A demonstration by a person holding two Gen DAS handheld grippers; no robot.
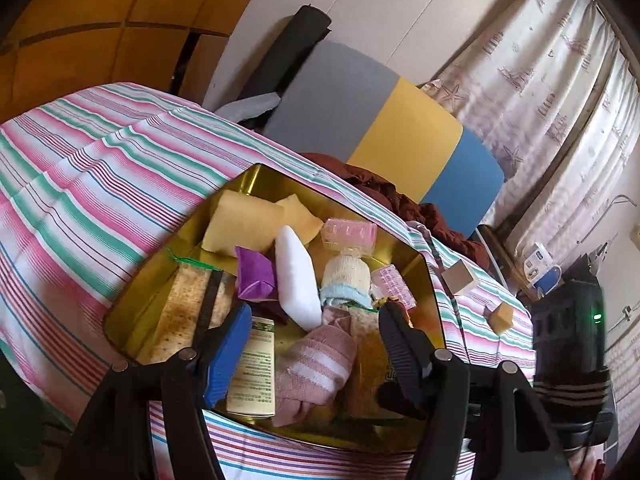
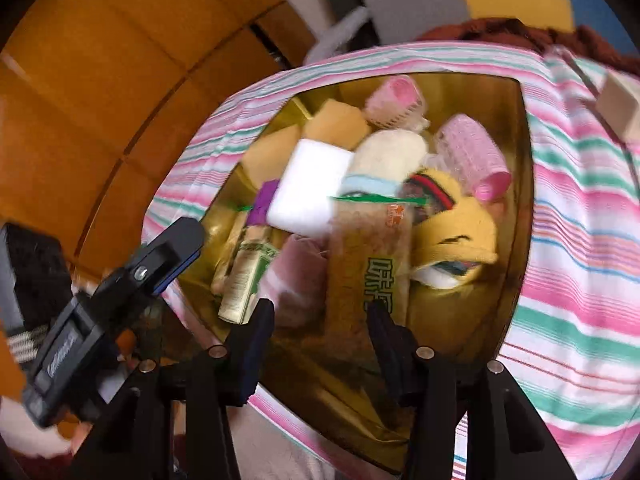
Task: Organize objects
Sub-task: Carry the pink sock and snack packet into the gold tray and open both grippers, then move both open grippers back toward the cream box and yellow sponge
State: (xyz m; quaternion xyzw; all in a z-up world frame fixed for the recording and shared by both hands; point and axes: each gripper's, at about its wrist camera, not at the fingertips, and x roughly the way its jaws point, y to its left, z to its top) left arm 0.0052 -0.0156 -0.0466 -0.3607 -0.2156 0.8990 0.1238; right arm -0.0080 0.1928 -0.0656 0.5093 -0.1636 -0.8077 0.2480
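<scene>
You hover both the left gripper (image 1: pixel 316 320) and right gripper (image 2: pixel 320 320) over the gold tin (image 1: pixel 430 280) on the striped bench (image 1: pixel 100 184), fingers spread and empty, because everything gathered sits piled inside while two blocks (image 1: pixel 460 278) wait outside.

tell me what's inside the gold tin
The gold tin holds yellow sponges, a white foam block, pink hair rollers, rolled socks, snack packets, a small printed box and a purple packet. Most of its floor is covered.
</scene>
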